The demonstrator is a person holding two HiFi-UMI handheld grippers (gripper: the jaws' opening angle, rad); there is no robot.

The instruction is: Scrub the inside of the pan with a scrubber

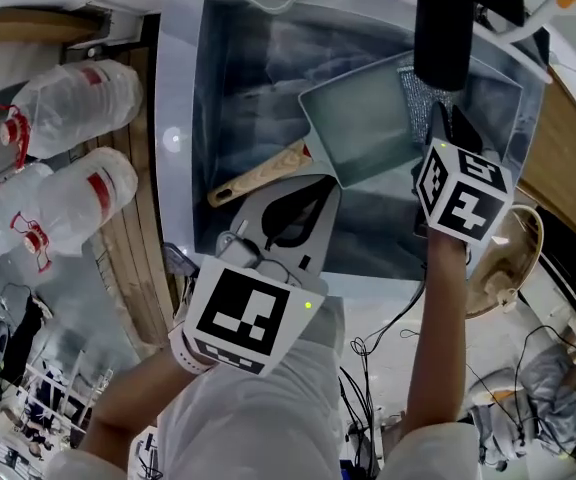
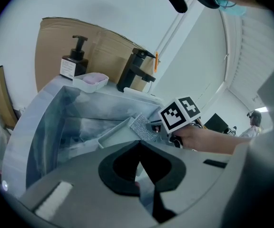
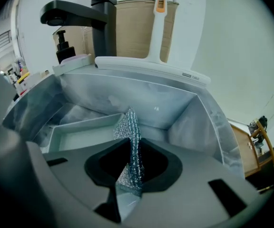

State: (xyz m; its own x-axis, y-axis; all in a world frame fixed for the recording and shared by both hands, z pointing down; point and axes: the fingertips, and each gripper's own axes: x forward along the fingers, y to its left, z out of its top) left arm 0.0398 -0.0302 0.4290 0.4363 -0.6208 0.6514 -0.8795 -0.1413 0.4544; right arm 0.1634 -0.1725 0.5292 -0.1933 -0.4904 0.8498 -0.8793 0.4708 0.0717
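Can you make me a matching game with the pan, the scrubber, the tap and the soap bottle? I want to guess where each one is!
Things:
1. pan
2. scrubber
3. tap
4. soap bottle

Places:
A. pinched in the right tool
B. sticking out over the back of the sink
C. lying inside the sink
D. standing next to the pink dish

Pairs: 1-C, 2-A, 3-B, 4-D

Steel sink point(image 1: 248, 98), square pan point(image 1: 360, 126) inside
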